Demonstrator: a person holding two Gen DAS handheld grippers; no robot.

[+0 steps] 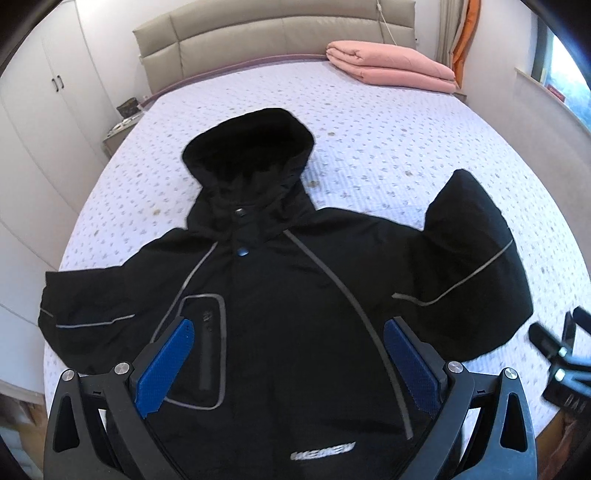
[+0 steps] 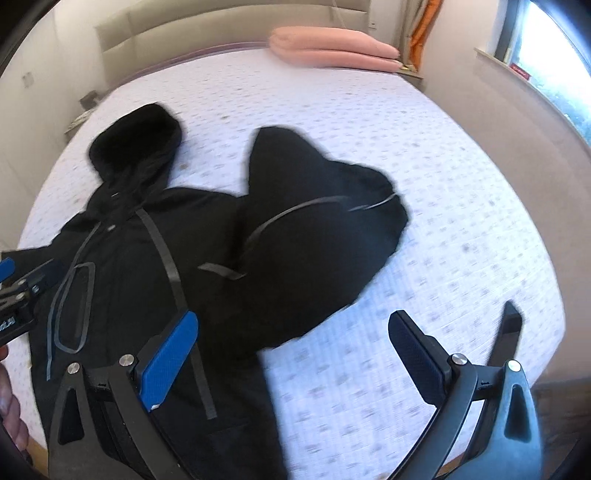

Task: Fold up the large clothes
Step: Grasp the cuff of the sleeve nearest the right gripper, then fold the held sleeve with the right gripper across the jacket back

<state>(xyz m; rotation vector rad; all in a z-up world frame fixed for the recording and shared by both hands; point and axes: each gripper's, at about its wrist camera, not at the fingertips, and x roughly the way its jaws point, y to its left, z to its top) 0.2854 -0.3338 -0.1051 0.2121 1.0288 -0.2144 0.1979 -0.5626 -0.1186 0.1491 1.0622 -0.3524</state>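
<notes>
A black jacket (image 1: 280, 295) lies face up on the bed (image 1: 388, 147), hood toward the far headboard (image 1: 258, 33) — both sleeves spread. The left hand-held gripper (image 1: 288, 365) hovers over its chest, jaws wide apart. A pink quilt (image 1: 391, 62) sits folded far right.

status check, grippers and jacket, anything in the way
Left gripper open over jacket front. Right gripper open, empty, near the bent sleeve. Jacket unfolded on bed. Pink blanket far off, clear.

There is one black jacket (image 1: 280, 295) under the tongs, with one hood and two sleeves. One folded pink blanket (image 1: 391, 64) lies far ahead. Two tongs show.
</notes>
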